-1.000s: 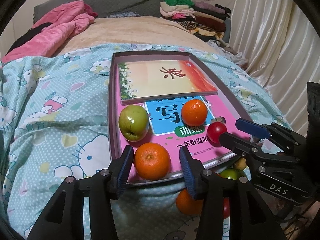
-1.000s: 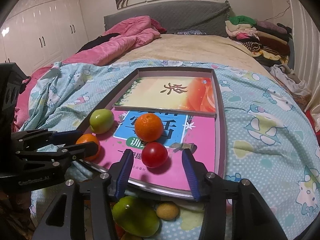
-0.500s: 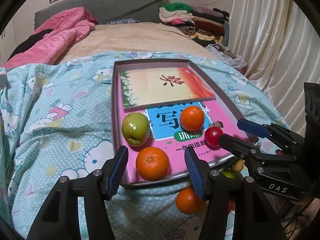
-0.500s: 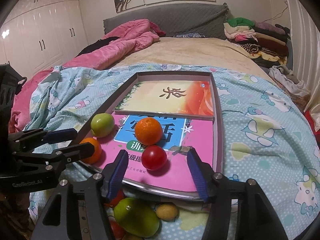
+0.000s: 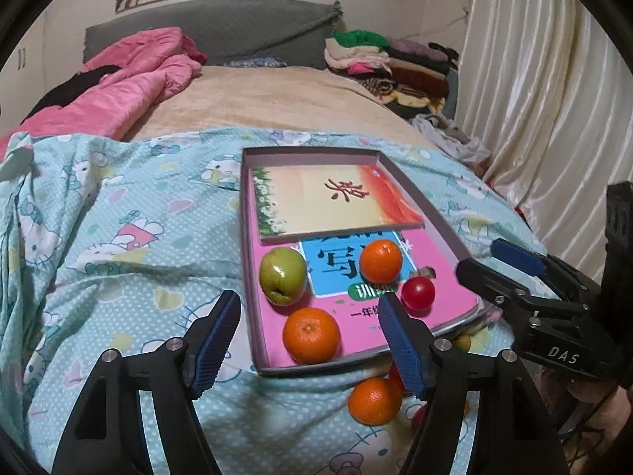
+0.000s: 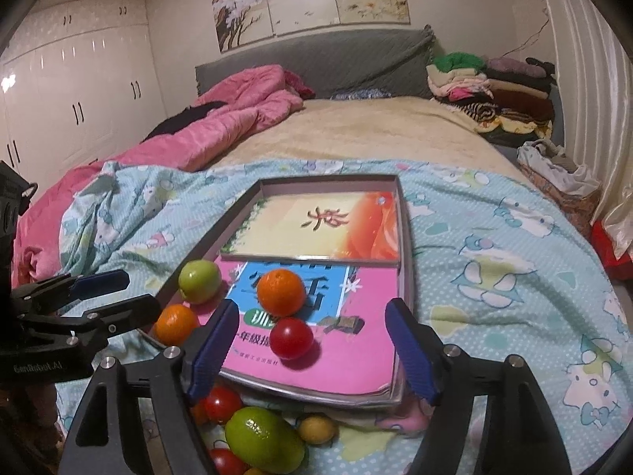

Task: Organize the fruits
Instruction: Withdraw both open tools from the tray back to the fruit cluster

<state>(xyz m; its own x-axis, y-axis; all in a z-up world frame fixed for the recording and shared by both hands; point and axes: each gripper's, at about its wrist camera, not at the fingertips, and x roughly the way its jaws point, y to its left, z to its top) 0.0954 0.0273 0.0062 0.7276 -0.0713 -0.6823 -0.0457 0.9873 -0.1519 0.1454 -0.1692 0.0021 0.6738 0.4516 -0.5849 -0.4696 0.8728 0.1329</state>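
fruits lie in two groups here: four on the books inside the shallow tray [image 5: 247, 237], and a loose heap on the bedspread [image 5: 118, 277] just in front of the tray's near edge.

the left gripper [image 5: 312, 336] has its blue-padded fingers [image 5: 215, 336] spread wide and holds nothing. between them, seen from the left wrist view, sits an orange [image 5: 311, 335] in the tray's near left corner, touching neither pad. just beyond it rests a green apple [image 5: 283, 276], and to the right a second orange [image 5: 381, 260] on the blue panel of the pink workbook [image 5: 447, 277]. a red tomato [image 5: 417, 293] sits just beside that second orange, nearer the front.

the right gripper [image 6: 312, 348] is likewise spread wide and empty, its fingers [image 6: 411, 352] framing the red tomato with clear gaps on both sides.

below the right gripper, on the bedspread, lie a green lime [image 6: 264, 440], a small yellow fruit [image 6: 316, 429] and more red tomatoes [image 6: 222, 404]; another orange [image 5: 374, 399] shows there in the left wrist view.

farther back in the tray a yellow-and-orange book [image 5: 332, 202] overlaps the far end of the pink workbook. beyond the tray are a pink quilt [image 5: 130, 87], a beige blanket [image 5: 269, 99], a stack of folded clothes [image 5: 395, 63] and a grey headboard [image 5: 237, 35].
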